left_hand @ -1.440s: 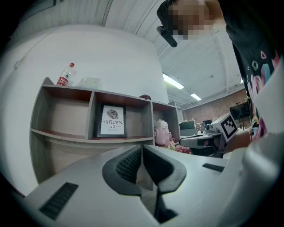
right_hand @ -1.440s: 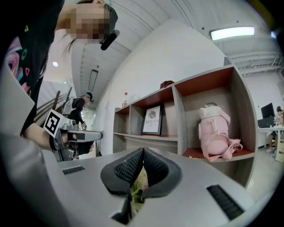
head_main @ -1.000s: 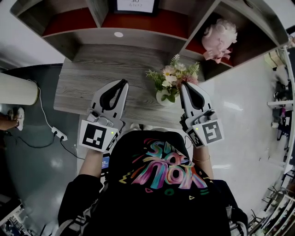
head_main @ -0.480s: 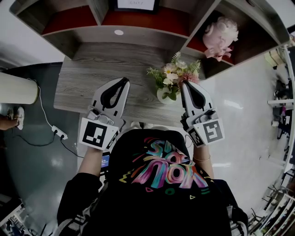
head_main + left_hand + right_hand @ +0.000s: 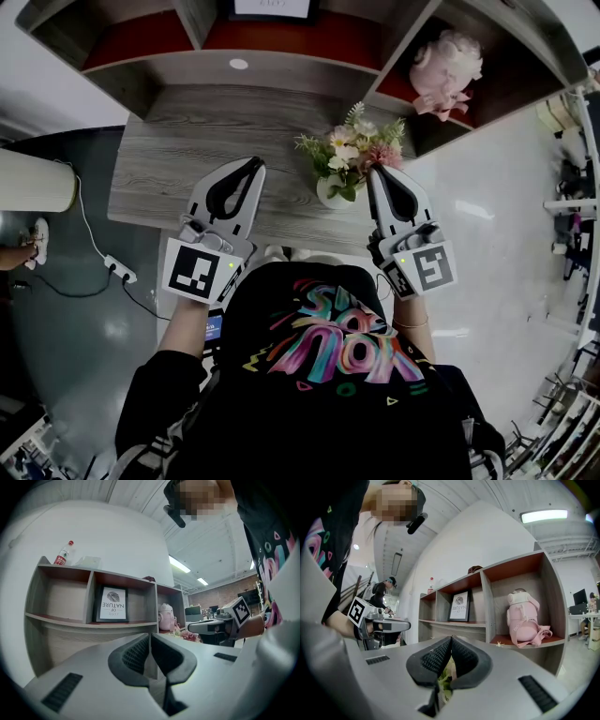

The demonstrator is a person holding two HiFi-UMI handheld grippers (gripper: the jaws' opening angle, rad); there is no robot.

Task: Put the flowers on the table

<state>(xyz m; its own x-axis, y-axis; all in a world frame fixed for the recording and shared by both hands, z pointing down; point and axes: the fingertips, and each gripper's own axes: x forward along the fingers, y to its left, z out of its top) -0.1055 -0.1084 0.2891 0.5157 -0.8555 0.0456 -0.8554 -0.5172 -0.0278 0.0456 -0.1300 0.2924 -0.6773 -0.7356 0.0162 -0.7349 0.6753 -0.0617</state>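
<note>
A small bouquet of pink, white and yellow flowers (image 5: pixel 352 150) stands in a round white vase (image 5: pixel 330 195) on the grey wooden table (image 5: pixel 178 155). My right gripper (image 5: pixel 375 172) is level just right of the bouquet, its jaws shut tip to tip. In the right gripper view (image 5: pixel 451 639) green leaves (image 5: pixel 445 676) show through the gap under the closed pads. My left gripper (image 5: pixel 251 165) hovers over the table left of the vase, also shut (image 5: pixel 150 637) with nothing in it. The left gripper view catches the flowers (image 5: pixel 189 635) beside the other gripper.
A cubby shelf rises behind the table, with a pink plush bottle (image 5: pixel 442 70) in the right cubby and a framed print (image 5: pixel 111 603) in the middle one. A red-capped bottle (image 5: pixel 61 554) stands on top. A white cylinder (image 5: pixel 33 183) and a power strip (image 5: pixel 120 272) lie left.
</note>
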